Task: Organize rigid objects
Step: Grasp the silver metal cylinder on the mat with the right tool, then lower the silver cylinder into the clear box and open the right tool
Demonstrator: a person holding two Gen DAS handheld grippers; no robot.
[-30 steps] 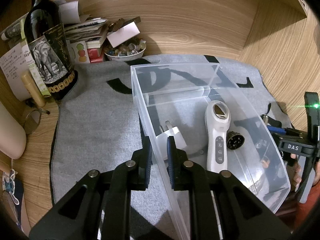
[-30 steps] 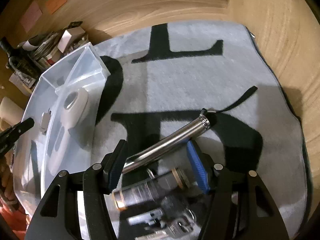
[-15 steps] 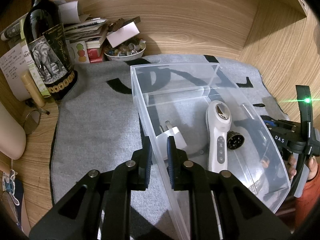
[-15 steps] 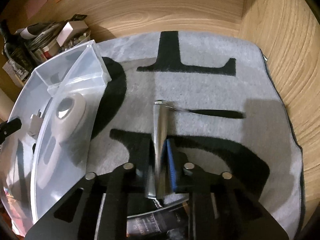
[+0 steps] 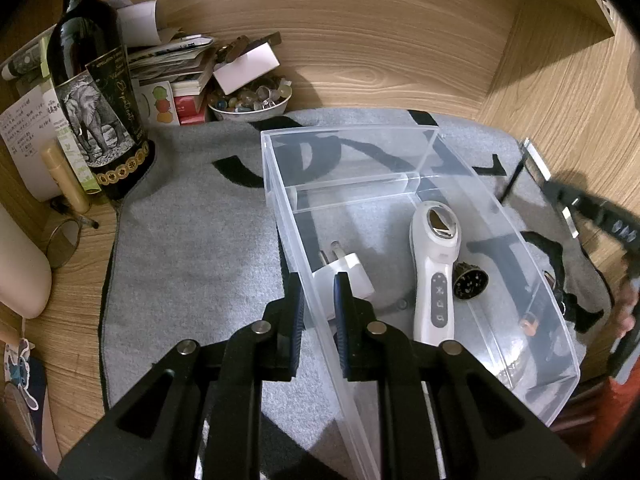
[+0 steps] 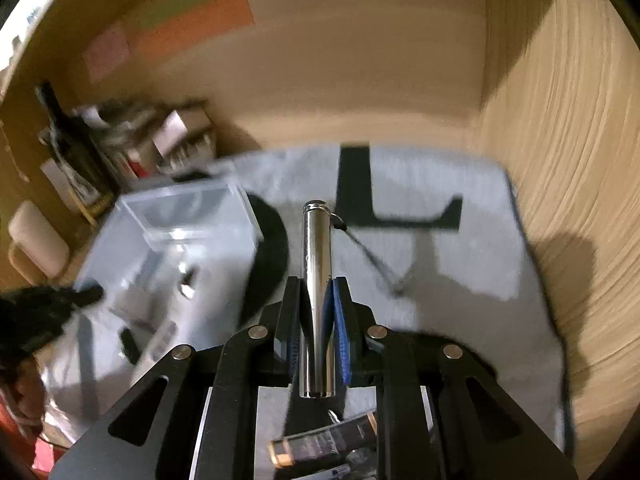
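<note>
On the grey mat (image 5: 192, 248), we are holding the clear plastic bin (image 5: 532, 264) steady with the left gripper (image 5: 319, 284): its fingers are closed on the bin's near side wall, one pad inside and one pad outside. Inside the bin, a white plug adapter (image 5: 348, 272) is lying just beside the gripped wall, a white handheld device (image 5: 434, 264) is lying along the middle, and a small dark round part (image 5: 470, 284) is resting against the device's right side.

With the right gripper (image 6: 319, 292) we are gripping a silver metal cylinder (image 6: 318, 280); the blue pads are pressing on both sides of its lower half, and the cylinder is pointing forward, clear of the mat. A thin dark strap (image 6: 372, 260) is hanging from its far end. In the right wrist view the bin is sitting to the left of the cylinder. A dark tube with gold ends (image 6: 324, 438) is lying on the mat below the gripper. A wine bottle (image 5: 96, 92) is standing upright at the mat's far left corner.
</note>
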